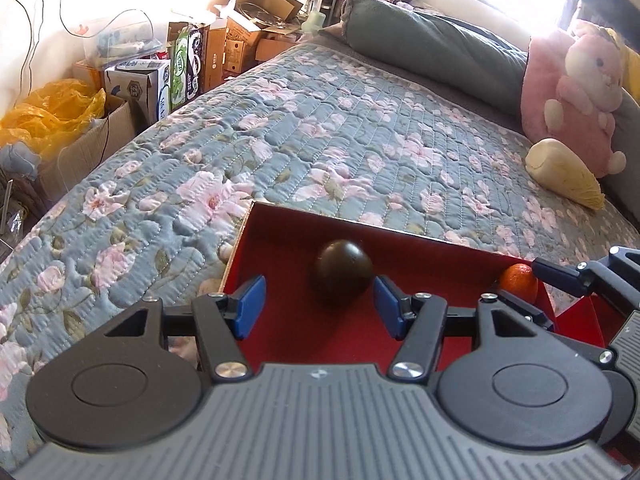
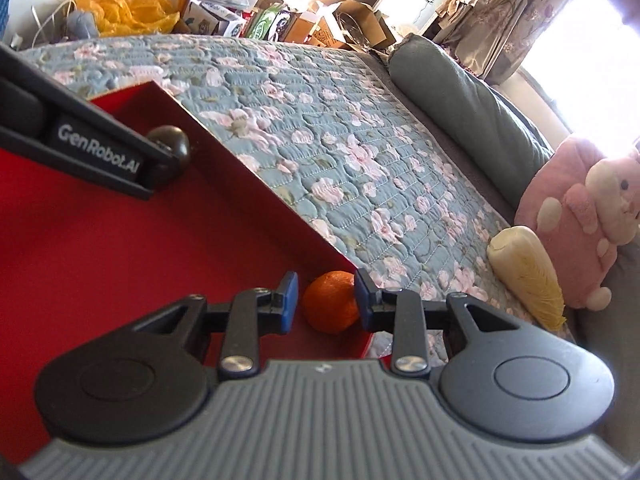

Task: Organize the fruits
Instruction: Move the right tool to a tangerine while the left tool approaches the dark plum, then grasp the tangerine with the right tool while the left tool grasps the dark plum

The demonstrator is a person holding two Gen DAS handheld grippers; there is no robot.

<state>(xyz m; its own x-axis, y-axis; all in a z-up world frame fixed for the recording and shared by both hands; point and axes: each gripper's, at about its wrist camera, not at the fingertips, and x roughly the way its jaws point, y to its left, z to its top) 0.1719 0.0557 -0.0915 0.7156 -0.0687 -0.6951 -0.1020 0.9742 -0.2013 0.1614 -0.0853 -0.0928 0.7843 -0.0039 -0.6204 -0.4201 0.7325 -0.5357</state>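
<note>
A: Left tongs (image 1: pixel 320 306) status?
B: Wide open, empty; dark round fruit (image 1: pixel 343 276) just ahead inside red box (image 1: pixel 280 332) on the bed (image 1: pixel 320 128).
A: Right tongs (image 2: pixel 326 300)?
B: Open around the orange (image 2: pixel 331 302), pads apparently not gripping it, box corner

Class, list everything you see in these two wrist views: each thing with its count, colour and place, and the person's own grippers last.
Box: one, red, open, on the bed.
Dark fruit: one, brown-black, inside the box by the far wall.
Orange: one, orange, in the box corner.
Quilt: one, blue-grey with pink flowers, covering the bed.
Cabbage: one, pale yellow, on the quilt by the plush.
Plush toy: one, pink, at the bed's edge.
Bolster: one, grey-green, along the bed's far side.
Cardboard boxes: several, brown, beyond the bed.
Plastic bag: one, yellow, beside them.
Left gripper: open, before the dark fruit.
Right gripper: open, fingers either side of the orange.
</note>
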